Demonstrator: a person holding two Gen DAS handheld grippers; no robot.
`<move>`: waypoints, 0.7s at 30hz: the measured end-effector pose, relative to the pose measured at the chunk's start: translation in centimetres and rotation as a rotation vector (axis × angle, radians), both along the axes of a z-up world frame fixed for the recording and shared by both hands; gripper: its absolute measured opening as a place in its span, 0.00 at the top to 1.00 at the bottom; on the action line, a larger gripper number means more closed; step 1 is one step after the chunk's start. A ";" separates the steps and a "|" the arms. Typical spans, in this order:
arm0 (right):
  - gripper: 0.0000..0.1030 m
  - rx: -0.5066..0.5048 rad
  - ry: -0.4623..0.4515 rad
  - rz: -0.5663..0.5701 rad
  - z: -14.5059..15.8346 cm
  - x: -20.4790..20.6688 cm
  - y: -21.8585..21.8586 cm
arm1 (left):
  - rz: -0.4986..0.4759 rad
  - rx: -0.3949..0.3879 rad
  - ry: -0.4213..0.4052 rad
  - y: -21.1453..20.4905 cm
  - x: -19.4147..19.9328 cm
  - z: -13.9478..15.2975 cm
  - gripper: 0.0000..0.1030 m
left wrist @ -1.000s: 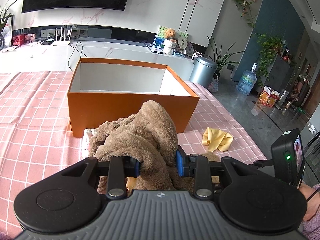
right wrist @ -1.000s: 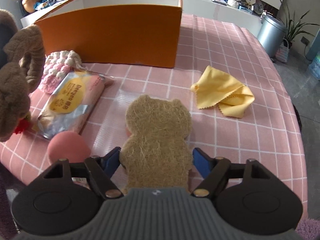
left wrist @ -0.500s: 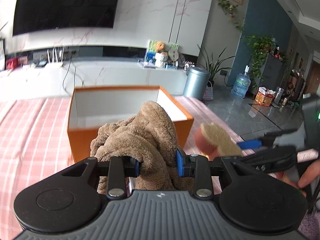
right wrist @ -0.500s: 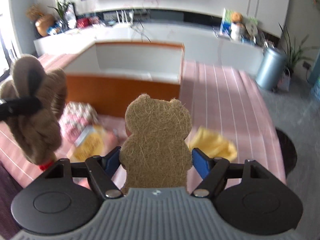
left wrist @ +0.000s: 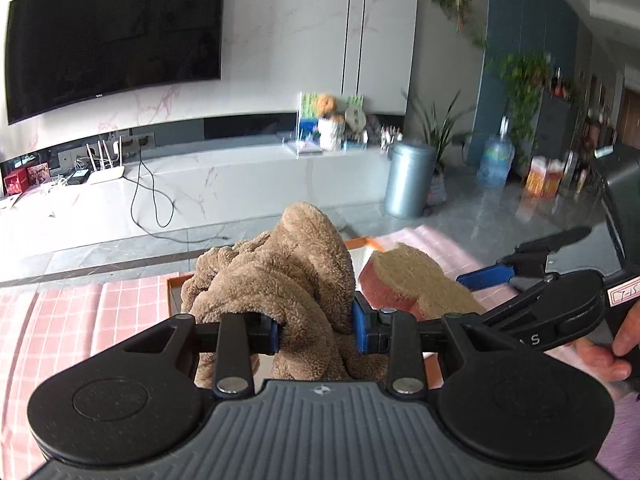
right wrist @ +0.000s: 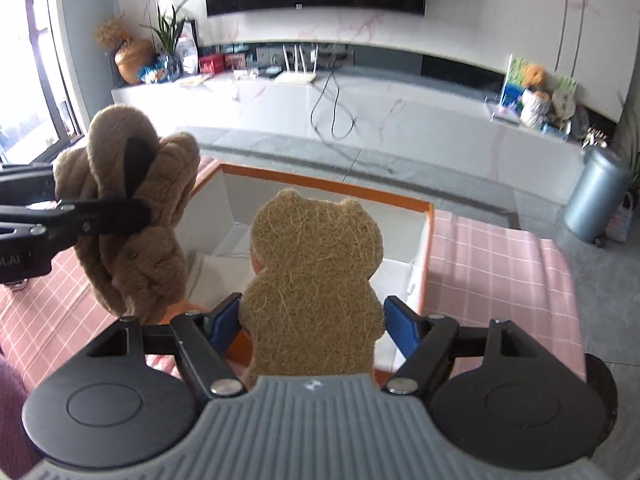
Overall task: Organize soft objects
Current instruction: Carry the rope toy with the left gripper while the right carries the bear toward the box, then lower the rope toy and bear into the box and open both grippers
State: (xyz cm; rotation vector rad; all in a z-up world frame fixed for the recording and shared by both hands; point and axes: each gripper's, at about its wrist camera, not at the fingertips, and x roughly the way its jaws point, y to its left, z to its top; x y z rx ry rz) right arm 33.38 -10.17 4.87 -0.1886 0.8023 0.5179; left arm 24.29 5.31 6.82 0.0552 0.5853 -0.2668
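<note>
In the left wrist view, the left gripper (left wrist: 315, 330) occupies the lower centre of the frame, its blue pads clamped on a bundled brown plush fabric (left wrist: 276, 280) that rises above the fingers to mid-frame. To the right of the bundle, the bear-shaped loofah sponge (left wrist: 416, 280) appears with its pink backing turned toward the camera, held by the right gripper (left wrist: 472, 292), which enters from the right edge together with the person's hand (left wrist: 608, 352). Only slivers of the orange box (left wrist: 360, 243) rim show behind the bundle, above the pink checked tablecloth (left wrist: 80, 320). A television (left wrist: 112, 32) fills the upper left, and a grey bin (left wrist: 408, 184) stands right of centre. In the right wrist view, the right gripper (right wrist: 314, 322) sits at lower centre, its blue pads closed against both sides of the loofah sponge (right wrist: 316, 280), which stands upright in front of the open orange box (right wrist: 428, 248). The white interior of the box lies directly behind and below the sponge. At middle left, the left gripper (right wrist: 136, 200) grips the brown plush fabric (right wrist: 136, 220), held above the left near corner of the box. The pink checked tablecloth (right wrist: 500, 280) extends to both sides.
</note>
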 end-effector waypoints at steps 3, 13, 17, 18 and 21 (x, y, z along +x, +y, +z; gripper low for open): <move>0.28 -0.067 0.009 0.010 -1.6 3.4 1.5 | 0.011 0.036 0.055 0.3 3.1 -1.8 0.64; 0.28 -0.236 0.054 0.020 -7.5 10.5 3.9 | 0.045 0.097 0.199 2.1 9.3 -7.7 0.64; 0.27 -0.281 0.044 0.026 -8.8 11.3 4.8 | 0.068 0.134 0.232 2.3 10.8 -9.2 0.63; 0.27 -0.290 0.044 0.030 -9.0 11.4 5.0 | 0.071 0.136 0.237 2.2 10.9 -9.5 0.61; 0.27 -0.310 0.039 0.041 -9.6 11.6 5.3 | 0.078 0.137 0.247 2.4 11.4 -10.1 0.51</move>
